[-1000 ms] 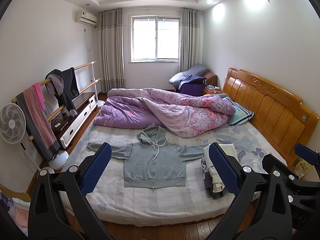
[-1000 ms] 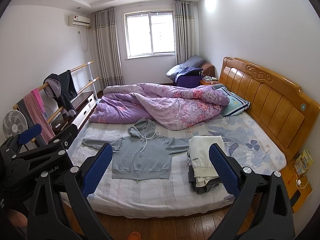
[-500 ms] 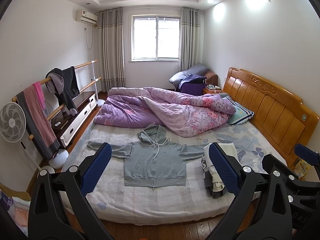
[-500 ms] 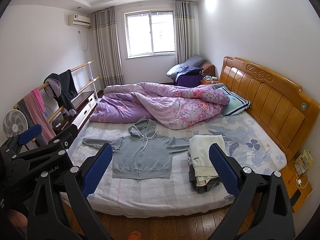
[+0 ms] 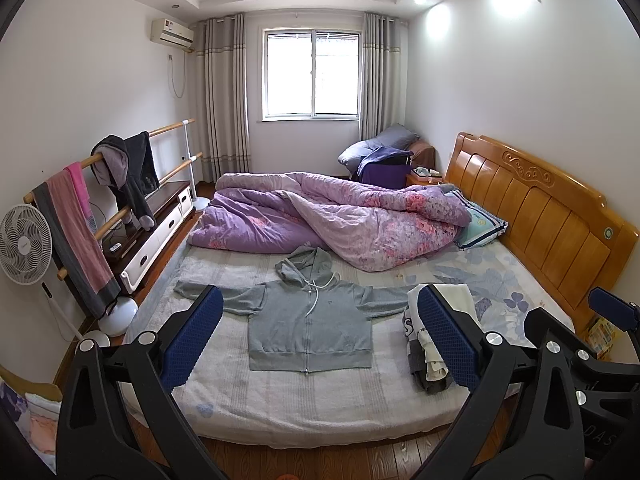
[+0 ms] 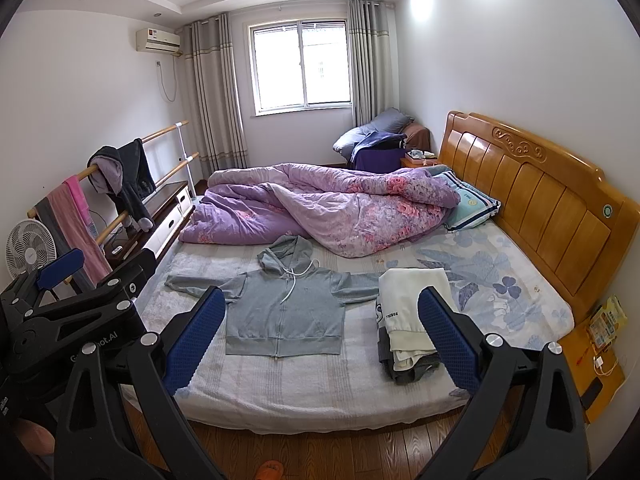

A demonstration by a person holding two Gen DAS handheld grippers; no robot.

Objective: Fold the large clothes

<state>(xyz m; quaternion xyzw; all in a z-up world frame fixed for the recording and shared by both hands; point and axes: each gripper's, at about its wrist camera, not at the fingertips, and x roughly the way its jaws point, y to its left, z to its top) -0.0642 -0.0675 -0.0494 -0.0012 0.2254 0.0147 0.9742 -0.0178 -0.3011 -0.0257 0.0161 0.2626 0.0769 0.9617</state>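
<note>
From the left wrist view, almost nothing has changed over the last second: the framing has held steady and the grey hoodie (image 5: 307,322) lies just as it did, so you have not started the fold yet. It is spread flat, zip up, on the near part of the bed (image 5: 280,404), sleeves out to left and right, hood toward the far side beside the purple quilt (image 5: 332,220). A stack of folded clothes (image 5: 430,344) sits just right of it, touching the right sleeve end as far as you can tell. Your left gripper (image 5: 318,340) hangs well back from the bed edge, level and pointed at the hoodie, its fingers (image 5: 192,340) spread wide with nothing between them.

From the right wrist view, the picture is likewise the same as half a second ago. The hoodie (image 6: 282,312) sits left of centre, the folded stack (image 6: 412,320) straight ahead. Your right gripper (image 6: 320,336) is also held off over the floor, fingers (image 6: 448,340) wide apart and empty. The left gripper's body (image 6: 72,308) shows at the left edge, beside yours at about the same height. You will likely need to close in on a sleeve or the hem first.
</note>
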